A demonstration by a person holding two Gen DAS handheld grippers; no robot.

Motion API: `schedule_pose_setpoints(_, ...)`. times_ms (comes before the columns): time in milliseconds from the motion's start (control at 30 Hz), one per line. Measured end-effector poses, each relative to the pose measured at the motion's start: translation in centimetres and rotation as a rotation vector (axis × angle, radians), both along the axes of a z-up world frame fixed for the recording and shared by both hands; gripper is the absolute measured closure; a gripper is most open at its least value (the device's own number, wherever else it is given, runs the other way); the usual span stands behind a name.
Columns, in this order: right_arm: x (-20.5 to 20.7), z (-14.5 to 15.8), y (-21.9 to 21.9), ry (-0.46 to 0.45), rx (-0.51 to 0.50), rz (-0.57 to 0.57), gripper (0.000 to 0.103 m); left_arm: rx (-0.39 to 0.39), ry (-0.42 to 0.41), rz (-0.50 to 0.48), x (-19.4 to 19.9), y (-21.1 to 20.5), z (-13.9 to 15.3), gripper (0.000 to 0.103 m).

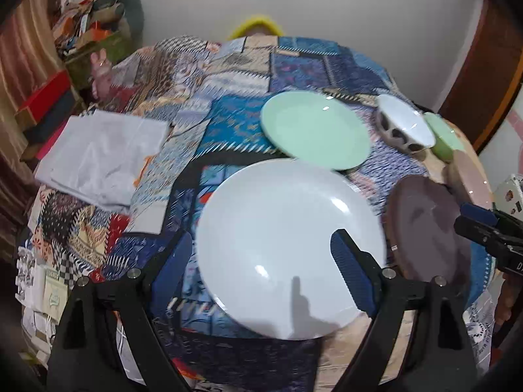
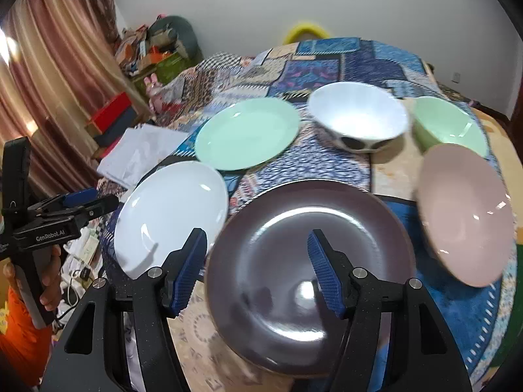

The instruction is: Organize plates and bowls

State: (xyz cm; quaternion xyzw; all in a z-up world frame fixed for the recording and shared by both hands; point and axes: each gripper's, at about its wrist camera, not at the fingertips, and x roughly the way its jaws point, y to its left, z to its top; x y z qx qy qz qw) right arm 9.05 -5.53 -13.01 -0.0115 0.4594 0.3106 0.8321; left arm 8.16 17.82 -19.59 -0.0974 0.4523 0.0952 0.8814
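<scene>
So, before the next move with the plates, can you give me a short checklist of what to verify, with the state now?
1. Left gripper jaws open: ok, spread over the white plate, gripping nothing.
2. Right gripper jaws open: ok, over the dark plate, not pressing it.
3. White plate and dark plate apart: cannot tell; their rims look very close.
4. Green plate free on top: ok, nothing lies on it.
5. White bowl, green bowl and pink plate upright: ok.
6. Pink plate flat on the quilt: cannot tell; the picture is blurred.
</scene>
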Motion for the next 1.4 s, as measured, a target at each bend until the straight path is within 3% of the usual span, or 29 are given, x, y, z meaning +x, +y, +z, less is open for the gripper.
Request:
schedule_pose_setpoints(200,0.5,-1.4,3.3,0.032,-0.030,0.047,0.042,-0.014,0.034,0.025,-0.3,2.6,-2.0,0.016)
schedule_pose_setpoints(433,1.5,-2.9,5.9,0.052,-0.066,0.079,0.043,-0.084,0.071,0.036,-0.4,4.9,-4.3,0.016)
schedule_pose_setpoints(533,2.2,-3.7,6.8,0.074,-0.081,0.089,0.043,-0.111,0.089,0.039,-0.4,5.6,-5.1,0.029)
schedule_pose_setpoints(767,3.1,-3.9,8.6,0.055,-0.132,0.124,0.063,-0.161,0.107,0.011,-0.3,5.9,-5.9,0.062)
schedule_pose_setpoints(867,3.6,-4.3,9.2,0.072,-0.150,0.146,0.070,-0.174,0.113,-0.021,-0.2,5.6,-6.1,0.069)
schedule_pose_setpoints(1067,4.2,-5.7,9.8,0.101,-0.198,0.149,0.086,-0.202,0.116,-0.062,-0.4,4.9,-6.3,0.073)
schedule_pose_setpoints(1400,4.4,-6.2,9.9,0.158,-0.179,0.157,0.084,-0.213,0.122,-0.062,-0.4,4.6,-6.5,0.073)
